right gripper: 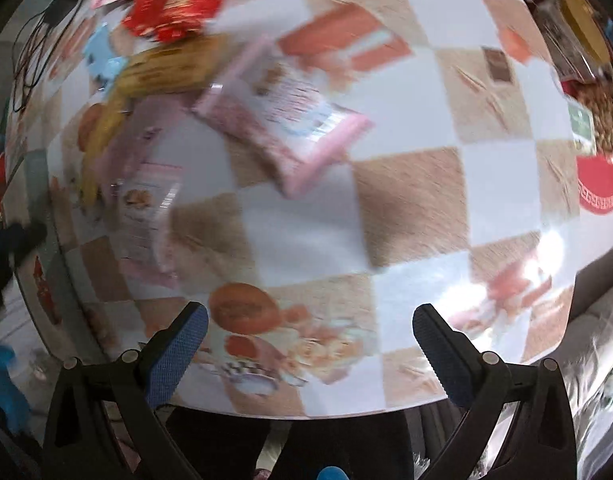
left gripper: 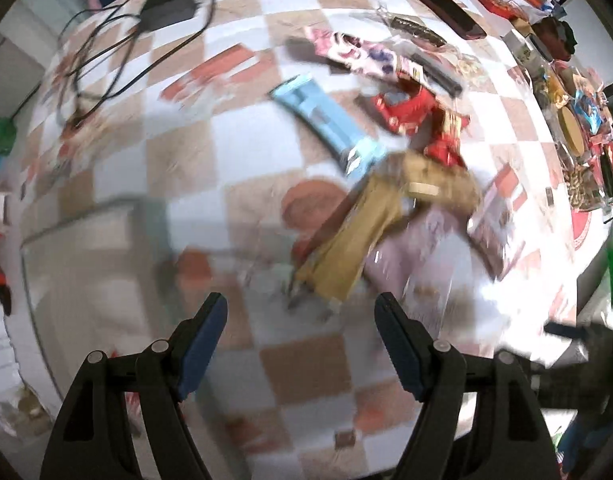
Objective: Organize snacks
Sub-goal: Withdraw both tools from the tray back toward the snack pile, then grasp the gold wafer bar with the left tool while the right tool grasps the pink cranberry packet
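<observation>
A heap of snack packets lies on a checkered tablecloth (left gripper: 306, 364). In the left wrist view I see a light blue packet (left gripper: 326, 124), red packets (left gripper: 414, 112), a yellow-brown packet (left gripper: 358, 236) and a pale pink packet (left gripper: 422, 248). My left gripper (left gripper: 300, 320) hangs open just short of the yellow-brown packet, nothing between its fingers. In the right wrist view a pink packet (right gripper: 290, 120) lies mid-table, with red packets (right gripper: 174, 4), a yellow-brown packet (right gripper: 166, 68) and a pale pink packet (right gripper: 146, 196) to the left. My right gripper (right gripper: 310, 328) is open and empty over the near table edge.
A black adapter with cables (left gripper: 166, 4) lies far left. A long dark case (left gripper: 438, 4) and a crowd of boxes and packets (left gripper: 578, 120) line the far right side. A translucent bin (left gripper: 90, 272) stands left of my left gripper. A red round mat (right gripper: 602, 188) lies at the right.
</observation>
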Tool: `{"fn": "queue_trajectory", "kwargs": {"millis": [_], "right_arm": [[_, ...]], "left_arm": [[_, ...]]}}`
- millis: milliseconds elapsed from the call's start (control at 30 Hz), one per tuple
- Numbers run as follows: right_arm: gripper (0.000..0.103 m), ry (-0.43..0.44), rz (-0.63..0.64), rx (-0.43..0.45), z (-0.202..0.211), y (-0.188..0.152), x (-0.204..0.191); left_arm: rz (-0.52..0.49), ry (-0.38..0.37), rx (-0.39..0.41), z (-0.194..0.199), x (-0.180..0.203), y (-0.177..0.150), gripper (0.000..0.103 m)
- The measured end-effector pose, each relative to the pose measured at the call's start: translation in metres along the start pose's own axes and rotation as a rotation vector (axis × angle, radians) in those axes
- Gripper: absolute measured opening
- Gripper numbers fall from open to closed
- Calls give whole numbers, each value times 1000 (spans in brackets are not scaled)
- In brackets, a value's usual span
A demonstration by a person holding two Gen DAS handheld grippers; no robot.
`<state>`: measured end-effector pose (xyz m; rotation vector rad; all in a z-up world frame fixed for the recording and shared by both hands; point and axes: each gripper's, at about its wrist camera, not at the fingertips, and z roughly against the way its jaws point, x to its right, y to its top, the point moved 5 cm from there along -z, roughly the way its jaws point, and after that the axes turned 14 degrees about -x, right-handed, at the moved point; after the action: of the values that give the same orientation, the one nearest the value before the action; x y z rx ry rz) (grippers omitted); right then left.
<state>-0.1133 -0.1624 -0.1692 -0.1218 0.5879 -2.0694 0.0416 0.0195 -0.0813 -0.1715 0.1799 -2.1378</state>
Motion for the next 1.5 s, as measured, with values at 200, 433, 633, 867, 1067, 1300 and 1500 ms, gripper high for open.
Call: {"fn": "queue_trajectory", "kwargs": {"millis": [200, 433, 633, 867, 1067, 1300, 1500], "right_arm": [[103, 22, -23, -9, -3, -11, 27], [103, -43, 54, 59, 11, -5, 28], [103, -167, 168, 125, 31, 33, 6], [103, -268, 295, 122, 28, 64, -16], [103, -267, 308, 110, 23, 74, -21], [100, -277, 294, 67, 29, 88, -31], [42, -275, 318, 131, 54, 81, -51]], "left_arm": [[-30, -42, -68, -28, 22, 40, 79], [-50, 7, -79, -40, 26, 44, 79], [-47, 36, -95, -49, 15, 42, 79], [-99, 80, -72, -56, 24, 42, 80], [-108, 79, -68, -59, 33, 37, 78], [-132, 74, -48, -49, 51, 33, 28], [-66, 13, -53, -41, 47, 23, 25]]}}
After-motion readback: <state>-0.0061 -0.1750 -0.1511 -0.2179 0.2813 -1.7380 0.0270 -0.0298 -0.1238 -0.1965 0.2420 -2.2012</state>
